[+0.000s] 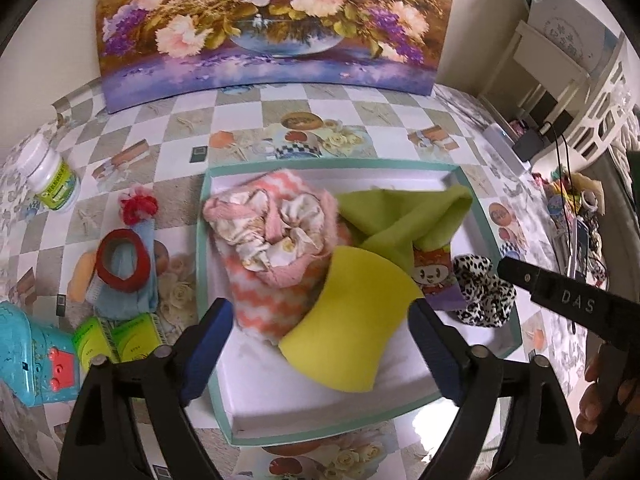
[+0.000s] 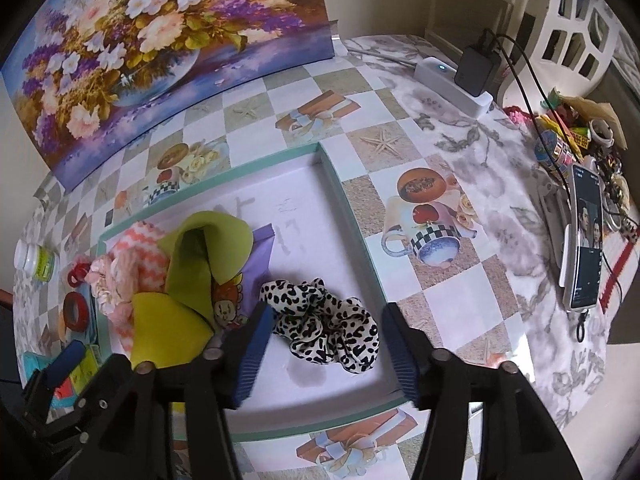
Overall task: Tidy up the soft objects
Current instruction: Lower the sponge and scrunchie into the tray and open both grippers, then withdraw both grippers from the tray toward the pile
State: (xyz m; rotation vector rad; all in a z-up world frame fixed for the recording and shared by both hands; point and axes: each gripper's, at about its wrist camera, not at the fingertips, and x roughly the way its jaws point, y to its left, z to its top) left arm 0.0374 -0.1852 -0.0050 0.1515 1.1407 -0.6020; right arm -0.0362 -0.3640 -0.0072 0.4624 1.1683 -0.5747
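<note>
Left gripper (image 1: 320,344) jaws spread apart, yellow foam sponge (image 1: 352,320) lying loose between them, centre frame, inside shallow teal-rimmed white tray (image 1: 224,420); right gripper (image 2: 324,344) jaws likewise apart, leopard-print fabric scrunchie (image 2: 324,320) resting ungripped between them, lower centre.

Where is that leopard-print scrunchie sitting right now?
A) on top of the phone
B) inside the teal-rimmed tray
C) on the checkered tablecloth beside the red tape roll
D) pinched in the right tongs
B: the leopard-print scrunchie lies loose on the white floor of the teal-rimmed tray, between the open blue pads of the right tongs, which do not touch it.
</note>
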